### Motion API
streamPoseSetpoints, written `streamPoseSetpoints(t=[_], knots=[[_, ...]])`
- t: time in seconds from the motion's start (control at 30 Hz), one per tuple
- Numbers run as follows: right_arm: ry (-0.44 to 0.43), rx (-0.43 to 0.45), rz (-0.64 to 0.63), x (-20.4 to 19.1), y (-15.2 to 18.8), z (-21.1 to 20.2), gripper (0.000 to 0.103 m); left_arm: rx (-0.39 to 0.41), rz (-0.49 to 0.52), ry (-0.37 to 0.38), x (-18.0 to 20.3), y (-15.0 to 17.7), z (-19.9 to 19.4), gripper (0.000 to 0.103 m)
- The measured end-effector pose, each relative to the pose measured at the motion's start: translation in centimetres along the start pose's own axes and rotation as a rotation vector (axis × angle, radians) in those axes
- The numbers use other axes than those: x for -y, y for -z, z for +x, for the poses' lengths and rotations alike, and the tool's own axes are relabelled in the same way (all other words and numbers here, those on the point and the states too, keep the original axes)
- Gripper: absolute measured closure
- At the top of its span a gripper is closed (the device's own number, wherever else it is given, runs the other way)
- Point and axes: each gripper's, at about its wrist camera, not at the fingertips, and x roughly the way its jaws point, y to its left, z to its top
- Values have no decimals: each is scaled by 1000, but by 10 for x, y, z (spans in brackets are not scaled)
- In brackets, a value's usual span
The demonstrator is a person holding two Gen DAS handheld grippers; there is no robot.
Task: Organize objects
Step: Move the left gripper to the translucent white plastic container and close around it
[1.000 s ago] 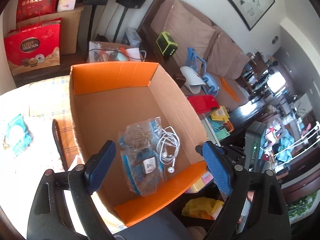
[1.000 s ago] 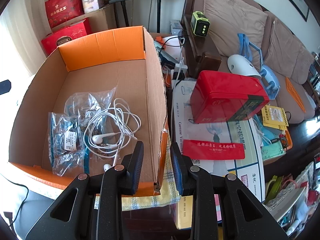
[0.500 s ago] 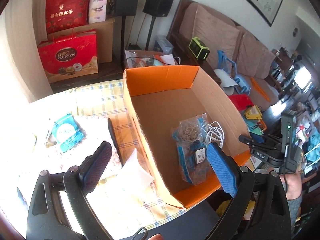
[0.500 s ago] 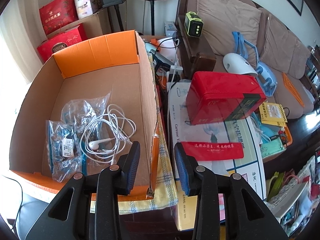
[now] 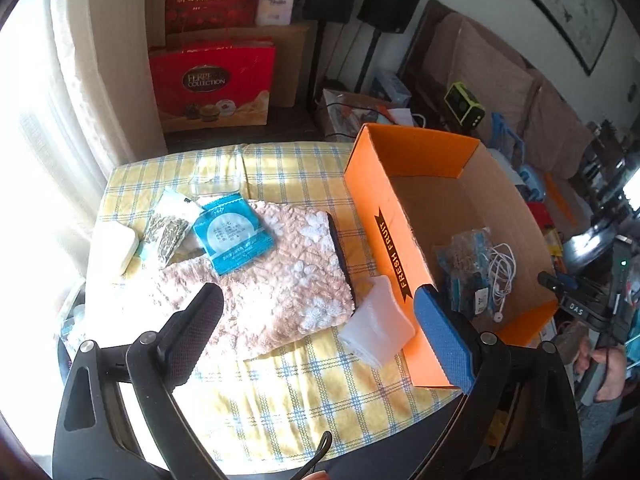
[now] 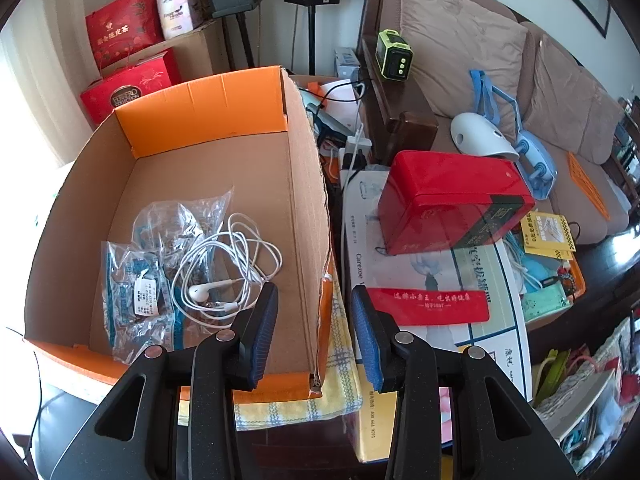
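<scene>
An orange cardboard box (image 5: 384,216) stands on the table's right side and holds white earphones (image 6: 228,260) and clear plastic bags (image 6: 140,292). My left gripper (image 5: 320,320) is open and empty, above a pink fluffy cloth (image 5: 280,272). On the cloth and the checked tablecloth lie a blue packet (image 5: 232,236), a seed bag (image 5: 168,224), a white bar (image 5: 116,248), a clear container (image 5: 214,188) and a white folded pouch (image 5: 378,328). My right gripper (image 6: 314,320) is open and empty over the box's right wall (image 6: 312,216).
A red tin (image 6: 452,204) and papers lie on a low stand right of the box. A sofa (image 6: 480,60) is behind. Red gift bags (image 5: 212,84) and speakers (image 5: 388,4) stand beyond the table's far edge.
My left gripper has swung left, from over the box to over the pink cloth and loose items. The right gripper's jaws have opened a little wider and it has drawn back slightly.
</scene>
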Motion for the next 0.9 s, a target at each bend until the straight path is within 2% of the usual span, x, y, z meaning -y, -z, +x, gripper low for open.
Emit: streamPoseSetpoints(t=[0.2, 0.4, 0.5, 0.57, 0.73, 0.9], knots=[[-7, -2, -4, -5, 0, 2, 65, -54, -28, 15, -17, 14, 17, 7], [-7, -4, -14, -8, 2, 3, 64, -114, -2, 123, -8, 34, 40, 7], [-8, -6, -16, -9, 2, 3, 64, -106, 57, 195, 3, 41, 45, 7], [-7, -5, -18, -8, 3, 2, 64, -112, 99, 203, 10, 42, 50, 7], [-9, -5, -11, -6, 3, 3, 64, -85, 264, 158, 35, 47, 55, 7], [-10, -9, -14, -6, 4, 4, 64, -109, 393, 126, 53, 51, 67, 7]])
